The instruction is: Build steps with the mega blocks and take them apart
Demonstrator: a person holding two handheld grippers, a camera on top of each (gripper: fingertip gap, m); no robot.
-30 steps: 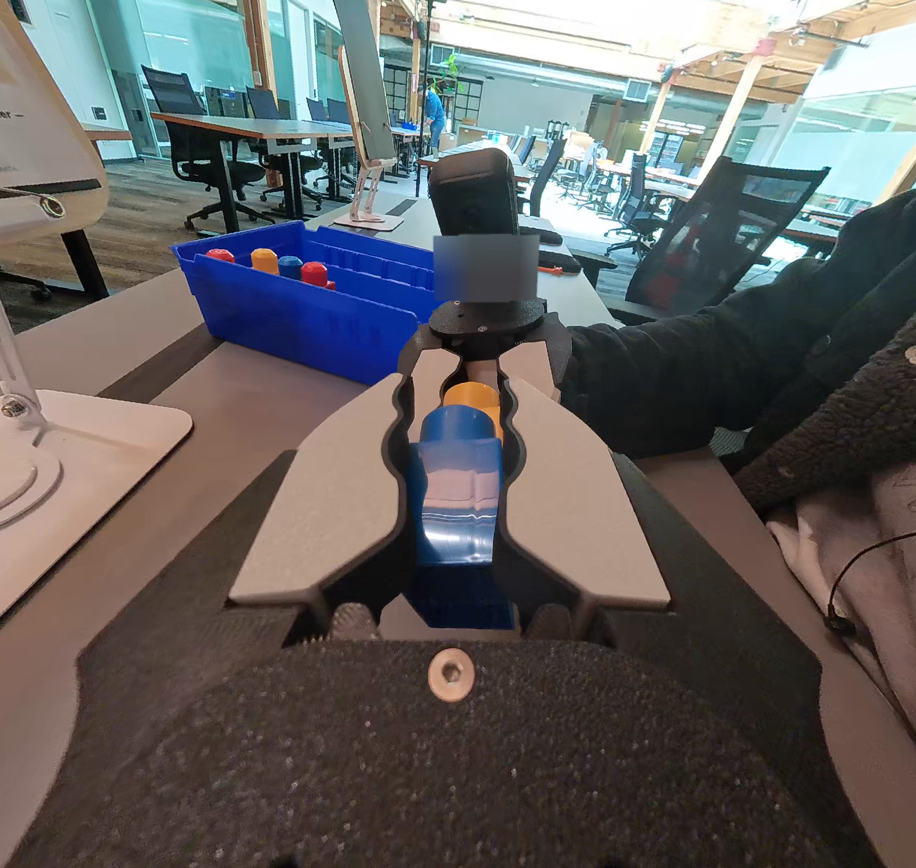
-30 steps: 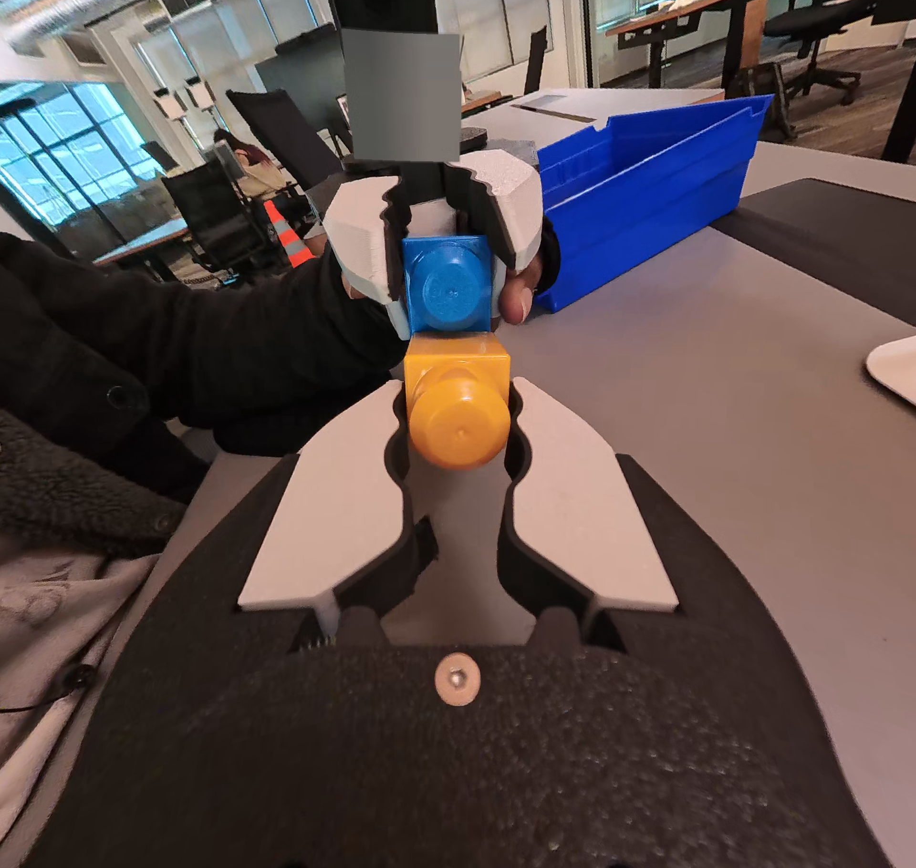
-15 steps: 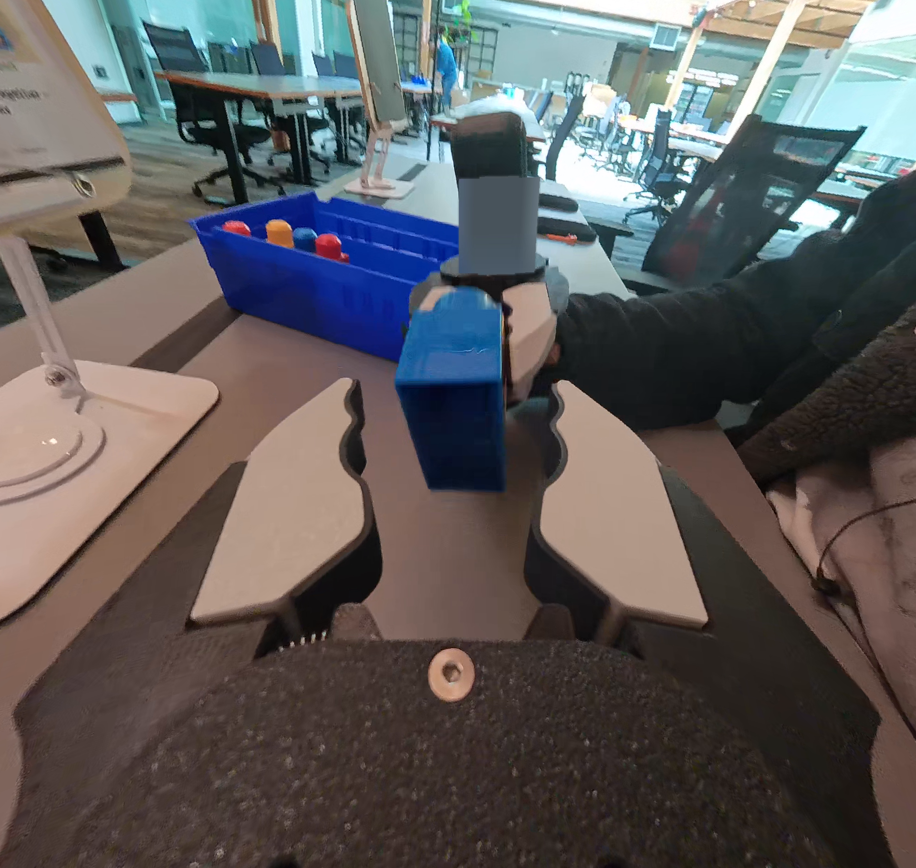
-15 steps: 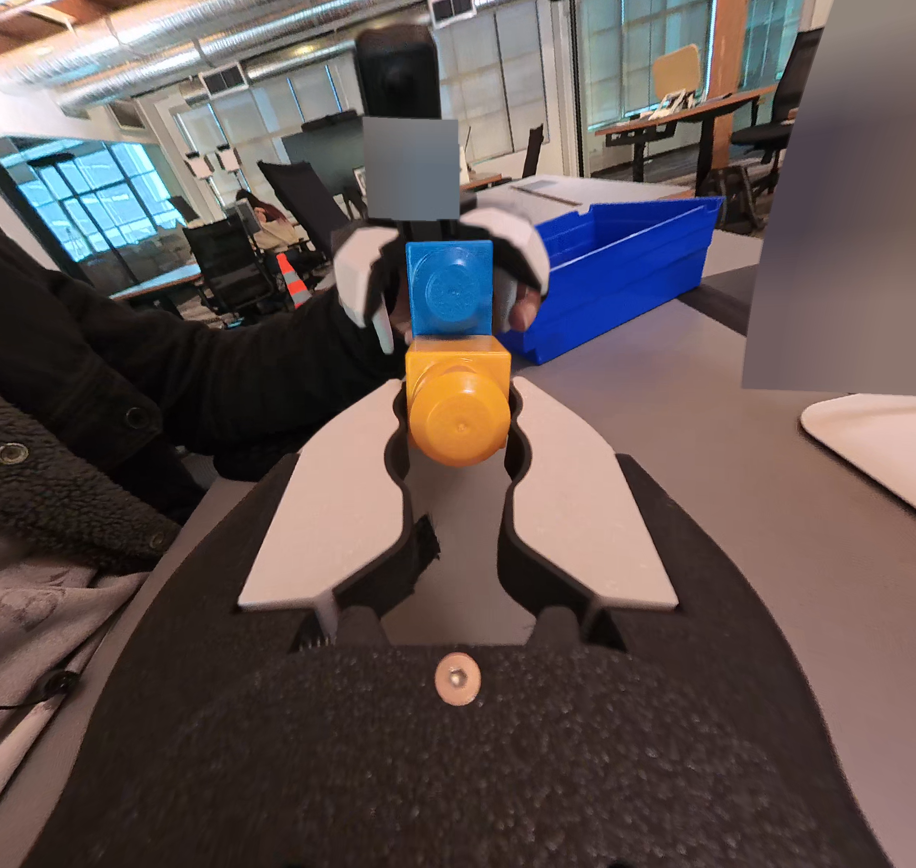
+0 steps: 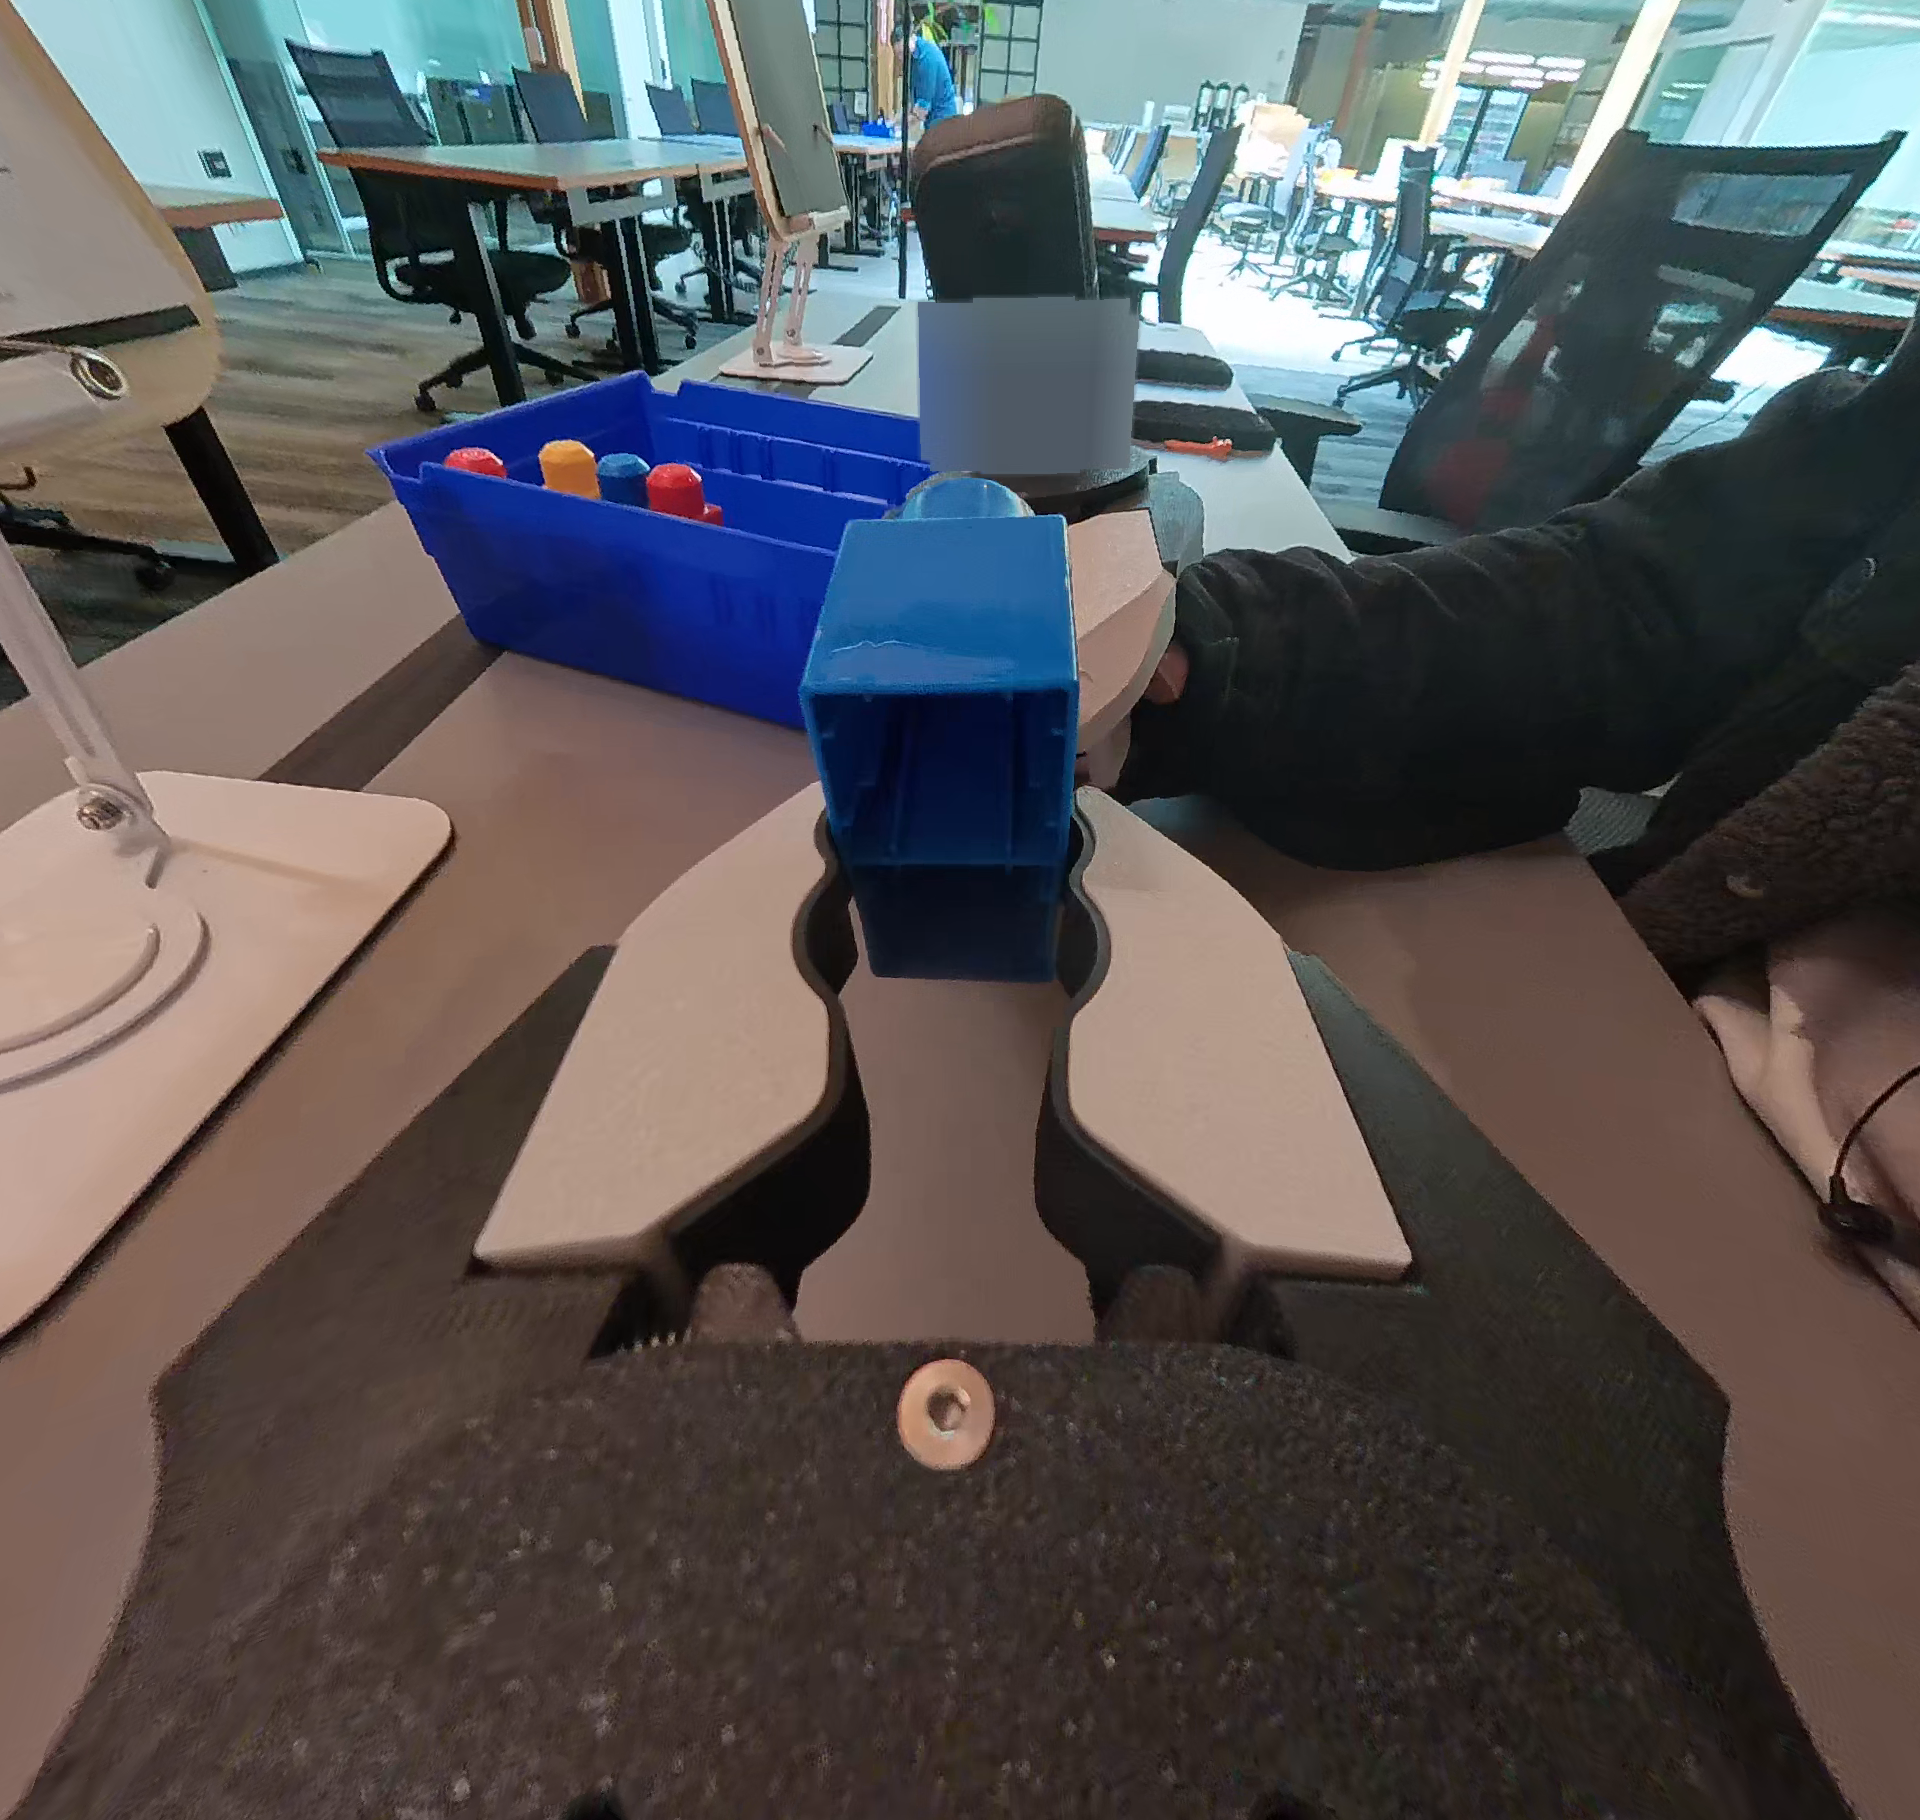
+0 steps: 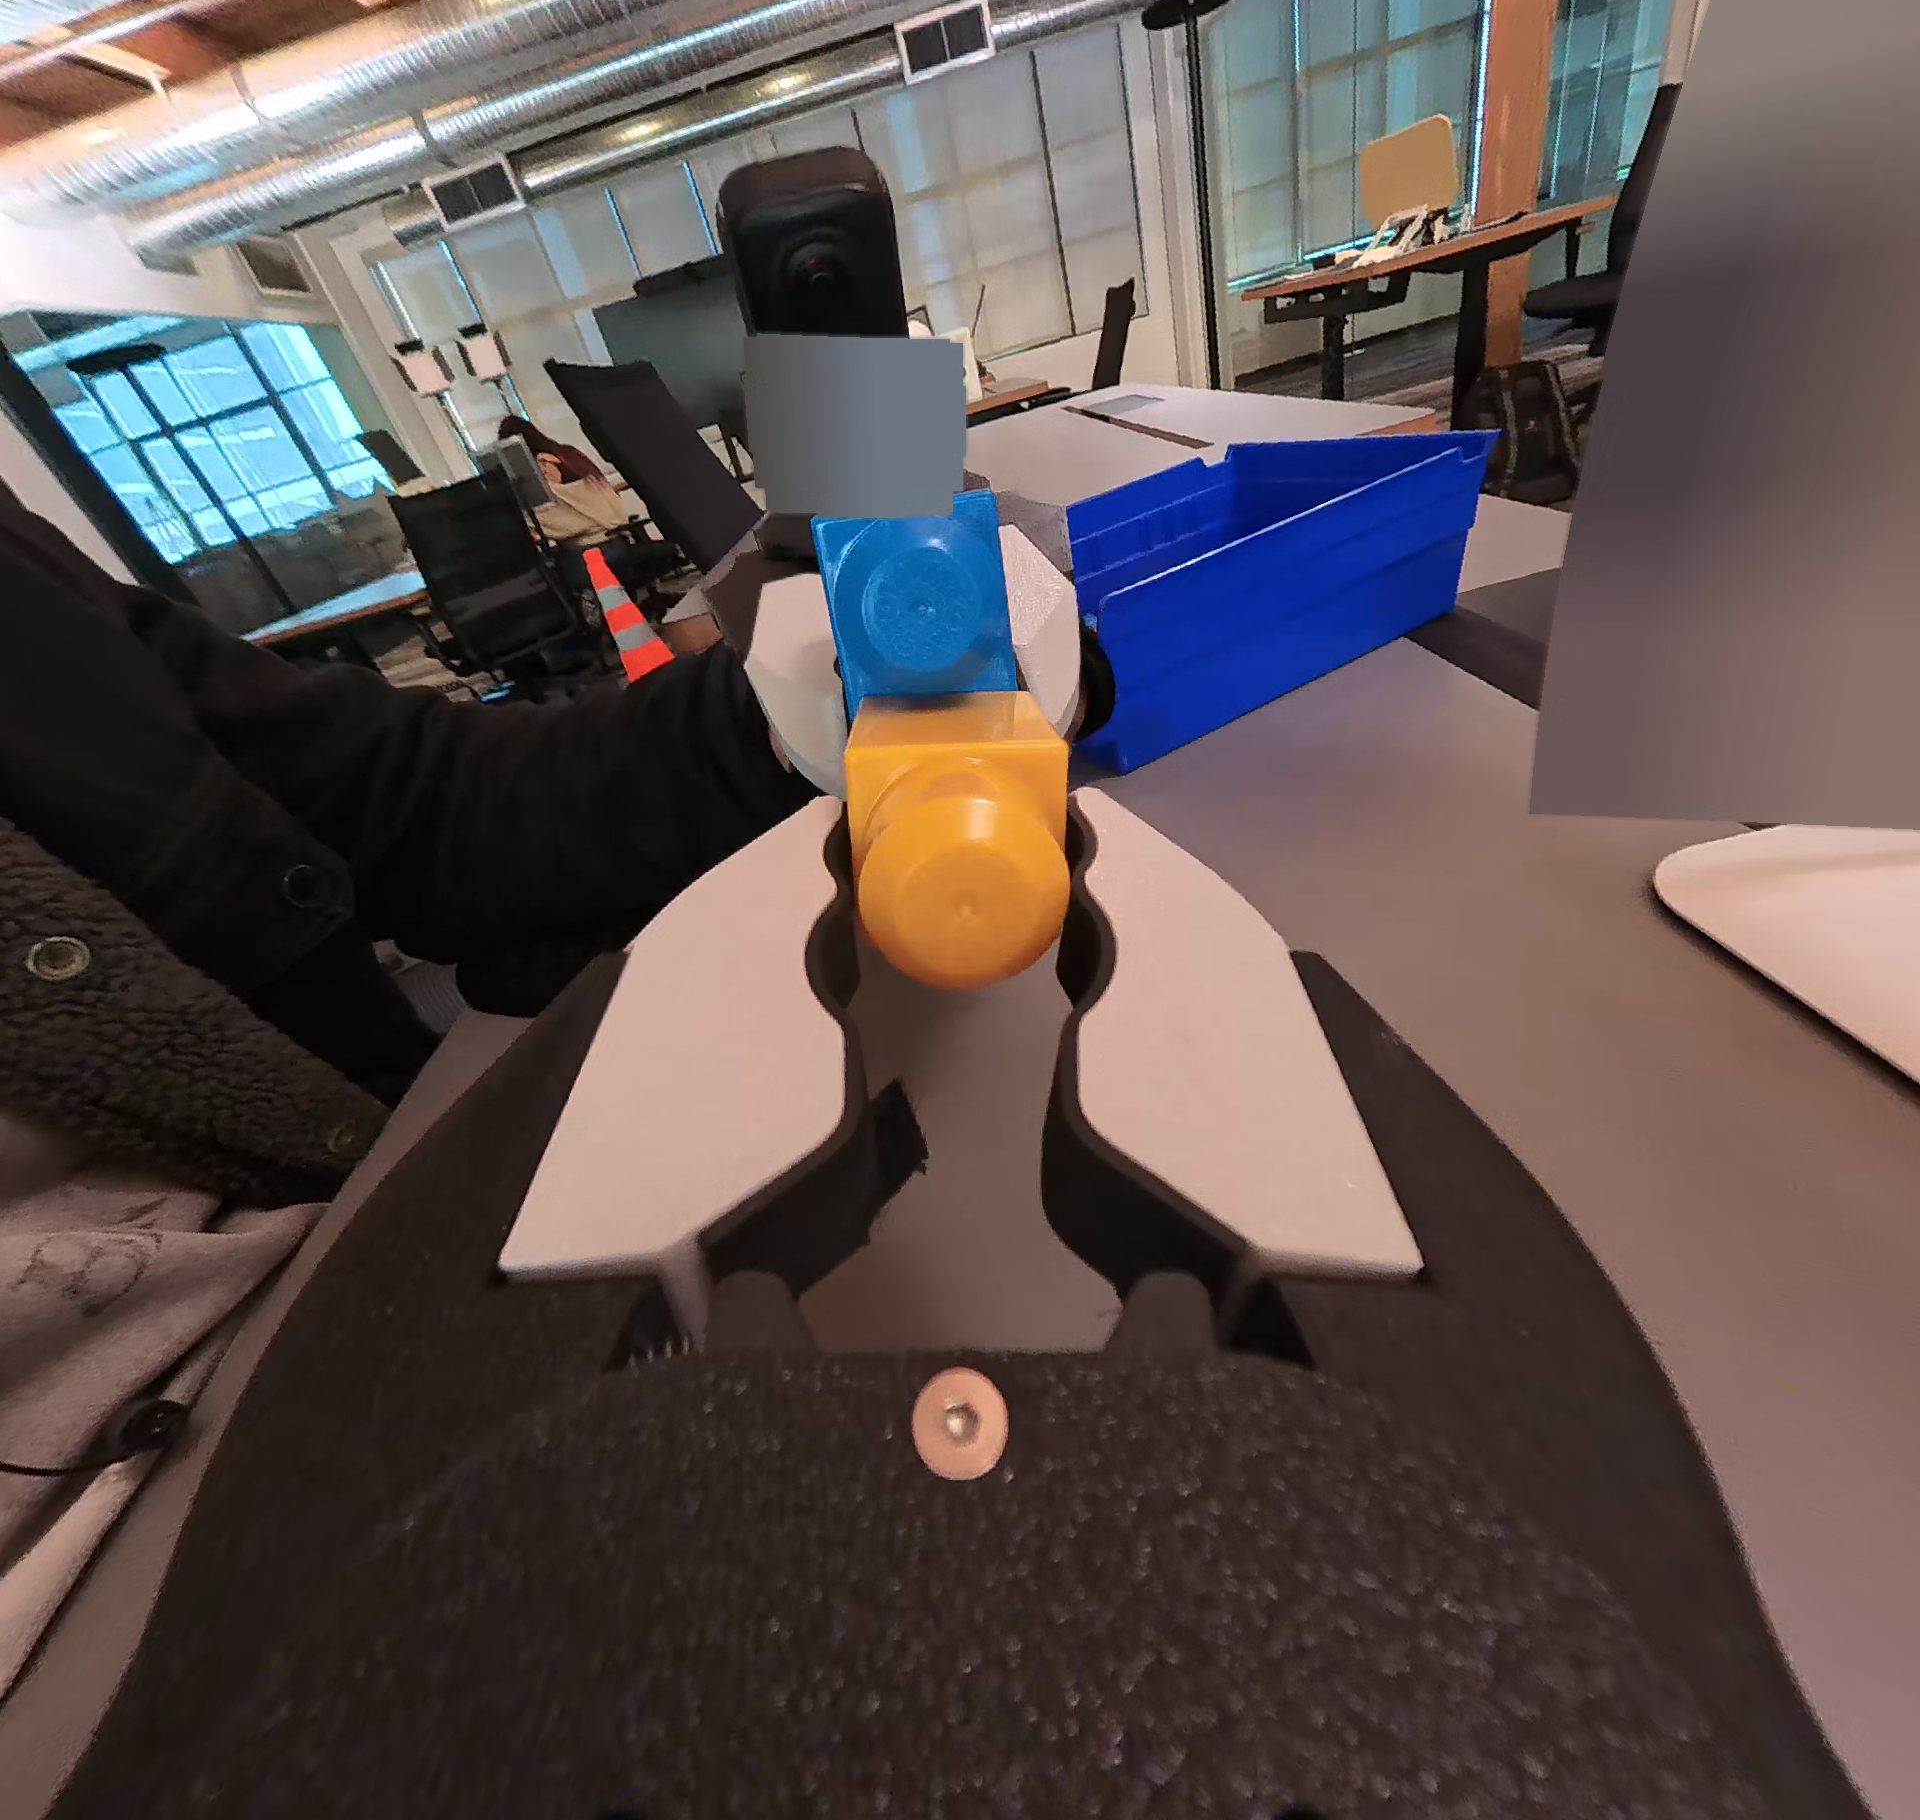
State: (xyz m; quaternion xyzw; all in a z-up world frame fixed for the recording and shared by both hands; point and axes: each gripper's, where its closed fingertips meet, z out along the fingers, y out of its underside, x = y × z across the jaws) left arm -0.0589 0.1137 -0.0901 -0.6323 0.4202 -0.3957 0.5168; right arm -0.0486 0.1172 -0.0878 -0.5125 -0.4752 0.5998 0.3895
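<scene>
My left gripper [image 5: 956,835] is shut by its fingertips on a blue block [image 5: 945,690], whose hollow end faces the camera. My right gripper [image 6: 961,825] is shut on an orange block [image 6: 956,794], stud toward the camera. In the right wrist view the blue block [image 6: 914,617] sits directly above and against the orange one, with the left gripper's fingers [image 6: 1039,617] on either side of it. In the left wrist view the orange block is hidden, and one of the right gripper's fingers [image 5: 1117,607] shows beyond the blue block. Both blocks are held above the table.
A blue bin [image 5: 623,607] stands at the back left of the grey table [image 5: 623,783]; it holds red, orange and blue blocks [image 5: 623,477]. It also shows in the right wrist view [image 6: 1278,575]. A white stand base [image 5: 208,887] lies left. A person's dark sleeves [image 5: 1455,679] are on the right. Less than 4 cm separates the two grippers' tips.
My left gripper held the blue block deep between its fingers, opened and drew back, and has now shut on the block's end. The right gripper kept hold of the orange block.
</scene>
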